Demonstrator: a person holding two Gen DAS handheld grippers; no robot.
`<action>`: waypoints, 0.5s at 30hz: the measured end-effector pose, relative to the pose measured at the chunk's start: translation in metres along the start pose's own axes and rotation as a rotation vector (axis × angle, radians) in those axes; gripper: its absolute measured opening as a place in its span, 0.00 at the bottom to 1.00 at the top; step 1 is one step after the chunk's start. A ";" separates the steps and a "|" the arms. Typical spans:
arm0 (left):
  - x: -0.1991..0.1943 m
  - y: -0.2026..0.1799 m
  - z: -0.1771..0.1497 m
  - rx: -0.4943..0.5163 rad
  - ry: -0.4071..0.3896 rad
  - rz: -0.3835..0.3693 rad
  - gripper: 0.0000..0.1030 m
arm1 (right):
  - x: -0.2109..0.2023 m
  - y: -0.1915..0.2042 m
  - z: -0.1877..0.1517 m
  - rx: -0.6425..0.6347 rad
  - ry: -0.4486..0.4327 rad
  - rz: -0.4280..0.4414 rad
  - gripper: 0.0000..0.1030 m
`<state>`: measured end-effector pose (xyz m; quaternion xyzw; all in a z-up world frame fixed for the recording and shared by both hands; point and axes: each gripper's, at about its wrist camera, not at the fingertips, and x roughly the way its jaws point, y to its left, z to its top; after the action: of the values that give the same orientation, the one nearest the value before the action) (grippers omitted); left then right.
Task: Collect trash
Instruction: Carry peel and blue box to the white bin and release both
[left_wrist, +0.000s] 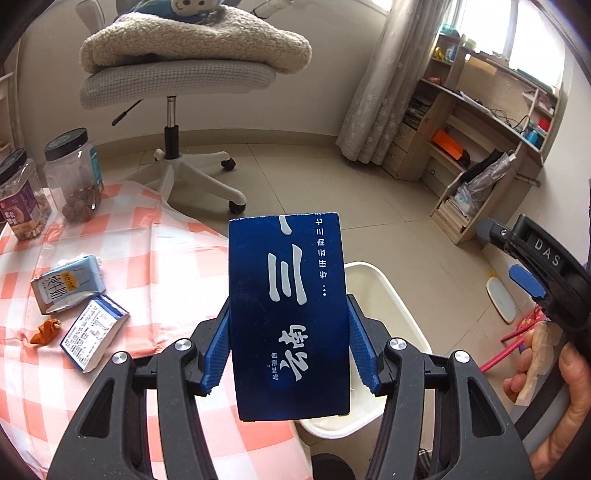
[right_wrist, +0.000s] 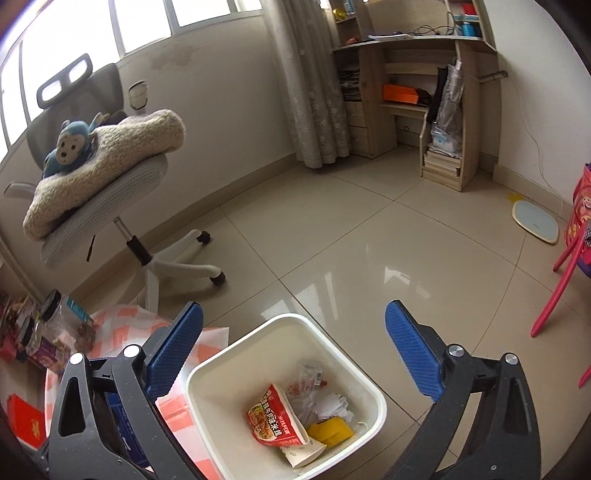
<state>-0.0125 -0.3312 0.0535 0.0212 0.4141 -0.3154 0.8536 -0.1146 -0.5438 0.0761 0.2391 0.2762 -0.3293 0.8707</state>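
Observation:
My left gripper (left_wrist: 288, 350) is shut on a dark blue box (left_wrist: 288, 314) with white Chinese lettering, held at the table edge partly over a white bin (left_wrist: 384, 295). In the right wrist view the bin (right_wrist: 221, 369) stands on the floor and holds a red noodle cup (right_wrist: 277, 417), yellow scrap (right_wrist: 330, 432) and crumpled wrappers. My right gripper (right_wrist: 293, 354) is open and empty above the bin. On the checked cloth (left_wrist: 166, 258) lie two small cartons (left_wrist: 70, 284) (left_wrist: 96, 330) and an orange scrap (left_wrist: 46, 330).
Two lidded jars (left_wrist: 74, 173) (left_wrist: 22, 195) stand at the table's far left. An office chair (right_wrist: 110, 206) with a blanket and toy stands beyond the table. A wooden desk shelf (right_wrist: 424, 92), a floor scale (right_wrist: 535, 221) and a pink chair (right_wrist: 561, 284) lie to the right.

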 end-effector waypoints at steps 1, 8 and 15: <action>0.002 -0.006 -0.001 0.004 0.003 -0.009 0.55 | 0.000 -0.004 0.002 0.017 0.000 -0.010 0.93; 0.012 -0.031 0.006 0.017 0.034 -0.093 0.65 | 0.001 -0.026 0.006 0.095 0.012 -0.036 0.93; 0.006 -0.031 0.008 0.041 0.019 -0.057 0.77 | -0.008 -0.014 0.004 0.033 -0.028 -0.065 0.93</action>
<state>-0.0218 -0.3609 0.0614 0.0299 0.4163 -0.3479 0.8395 -0.1277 -0.5518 0.0806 0.2398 0.2661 -0.3652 0.8593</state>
